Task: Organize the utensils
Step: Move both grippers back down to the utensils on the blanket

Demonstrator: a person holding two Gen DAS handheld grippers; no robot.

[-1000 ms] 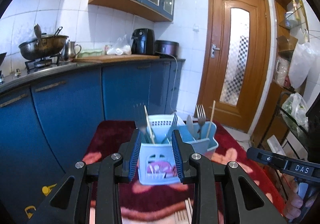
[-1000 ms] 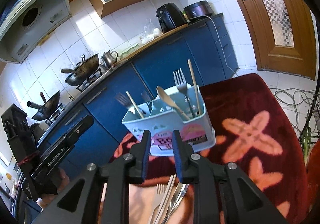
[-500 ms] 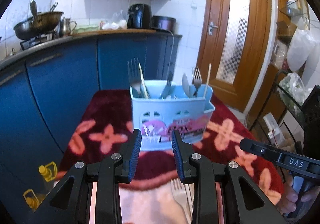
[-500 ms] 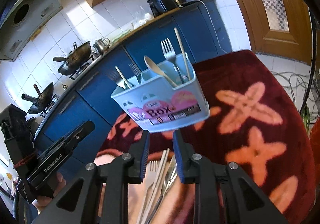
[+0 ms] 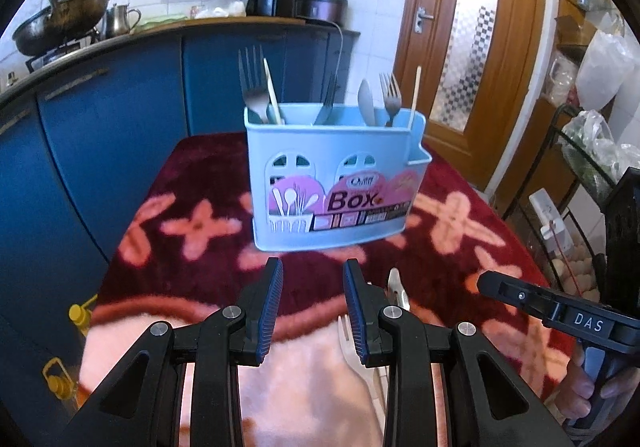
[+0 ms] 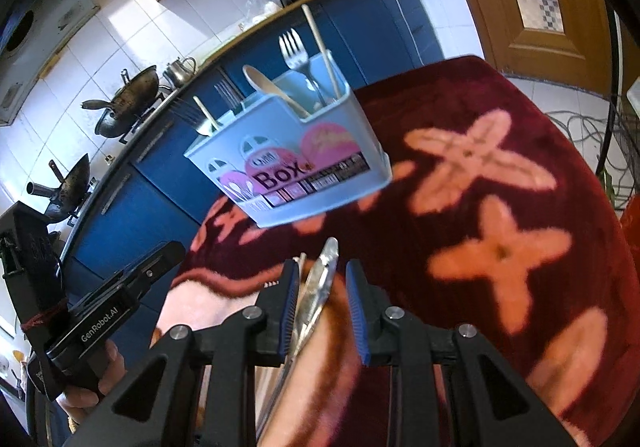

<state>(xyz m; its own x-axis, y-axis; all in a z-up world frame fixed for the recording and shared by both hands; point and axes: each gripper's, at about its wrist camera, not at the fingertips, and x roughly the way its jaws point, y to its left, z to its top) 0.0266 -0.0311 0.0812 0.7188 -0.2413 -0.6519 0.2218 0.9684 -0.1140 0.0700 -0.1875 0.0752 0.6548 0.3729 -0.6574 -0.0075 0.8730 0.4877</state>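
Observation:
A light blue utensil box (image 5: 334, 183) stands on the red flowered cloth (image 5: 184, 175), holding forks, a spoon and chopsticks. It also shows in the right wrist view (image 6: 292, 159). My left gripper (image 5: 313, 271) is open and empty, just in front of the box. A white plastic fork (image 5: 347, 335) and metal utensils (image 5: 396, 287) lie on the cloth right of its fingers. My right gripper (image 6: 323, 275) is open, its fingers on either side of loose metal utensils (image 6: 316, 295) lying on the cloth, without gripping them.
Blue kitchen cabinets (image 5: 100, 127) with woks and a kettle on the counter run along the left. A wooden door (image 5: 468, 47) is behind the table. A wire rack with bags (image 5: 592, 135) stands at right. Cables (image 6: 580, 127) lie on the floor.
Both grippers have drawn back from the box and lowered toward the cloth. The loose utensils now lie between the right gripper's fingers. The box looks larger and more frontal.

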